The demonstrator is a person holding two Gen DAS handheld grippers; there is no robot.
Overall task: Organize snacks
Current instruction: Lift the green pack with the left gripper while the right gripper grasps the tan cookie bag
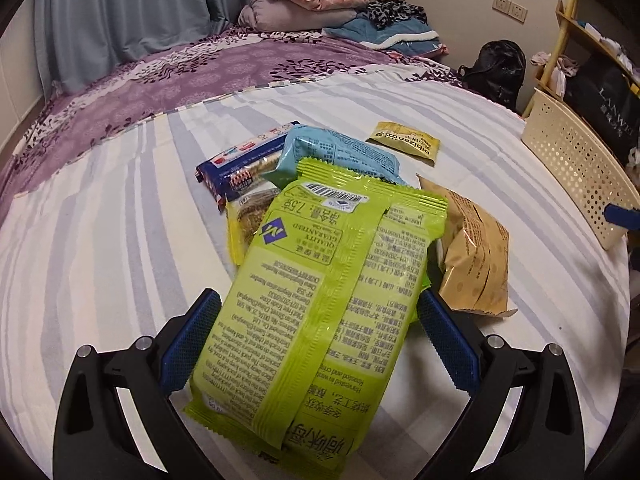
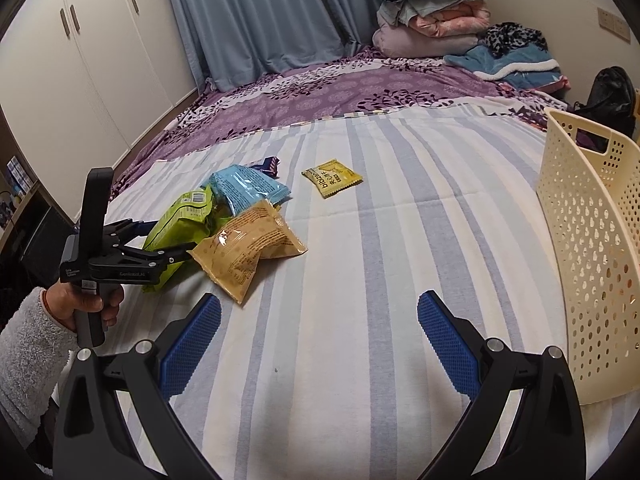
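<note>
At the centre of the left wrist frame, my left gripper (image 1: 318,336) straddles the green packet (image 1: 320,300), contact unclear; my right gripper (image 2: 319,340) gapes empty, all snacks still outside the basket (image 2: 592,240).

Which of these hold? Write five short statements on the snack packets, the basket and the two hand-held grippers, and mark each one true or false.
1. The left hand-held gripper has the green packet between its fingers. True.
2. The right hand-held gripper holds the tan packet. False: it is open and empty, and the tan packet lies on the bed.
3. The small yellow packet lies apart from the pile. True.
4. The cream basket stands in the middle of the pile. False: it stands off to the right.
5. The blue packet lies inside the basket. False: it rests in the pile.
</note>
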